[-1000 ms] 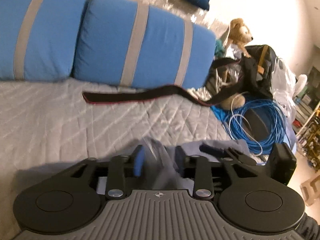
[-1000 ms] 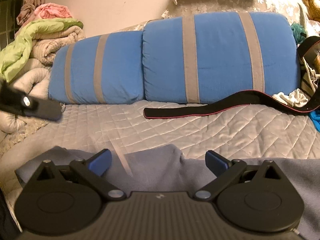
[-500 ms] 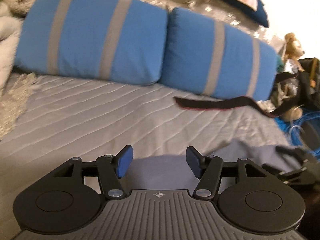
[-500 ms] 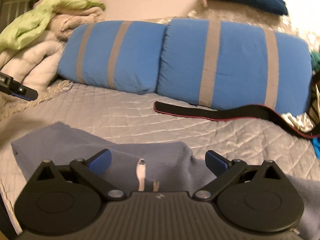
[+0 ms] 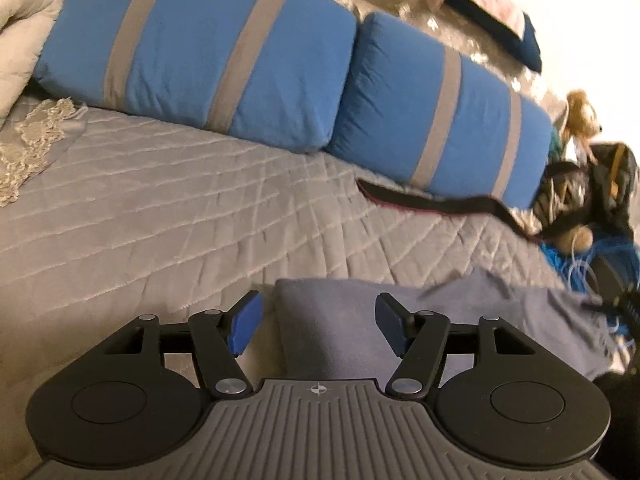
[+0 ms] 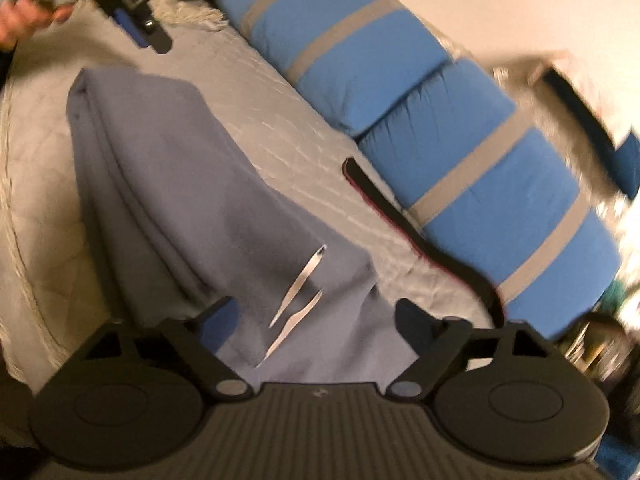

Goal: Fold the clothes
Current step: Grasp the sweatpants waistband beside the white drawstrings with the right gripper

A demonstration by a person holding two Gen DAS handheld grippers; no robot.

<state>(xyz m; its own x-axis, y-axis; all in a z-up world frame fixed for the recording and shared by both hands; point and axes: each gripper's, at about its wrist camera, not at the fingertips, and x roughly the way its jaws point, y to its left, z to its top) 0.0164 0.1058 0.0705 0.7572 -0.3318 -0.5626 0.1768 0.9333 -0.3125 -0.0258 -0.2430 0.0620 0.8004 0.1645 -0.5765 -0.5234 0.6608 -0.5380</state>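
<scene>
The grey-blue garment (image 6: 208,216) is lying folded lengthwise on the quilted bed (image 5: 168,216), near the striped blue pillows (image 5: 224,60). The left gripper (image 5: 318,326) is hovering over its near-left corner, jaws apart and just widening, gripping nothing. The right gripper (image 6: 316,318) is hanging over the white drawstrings (image 6: 298,300), jaws wide though just narrowing, pads off the cloth.

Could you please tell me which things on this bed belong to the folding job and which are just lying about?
Job: grey-blue garment, left hand-held gripper, right hand-held gripper.
Lying about: blue striped pillows, black strap, teddy bear, blue cable.
</scene>
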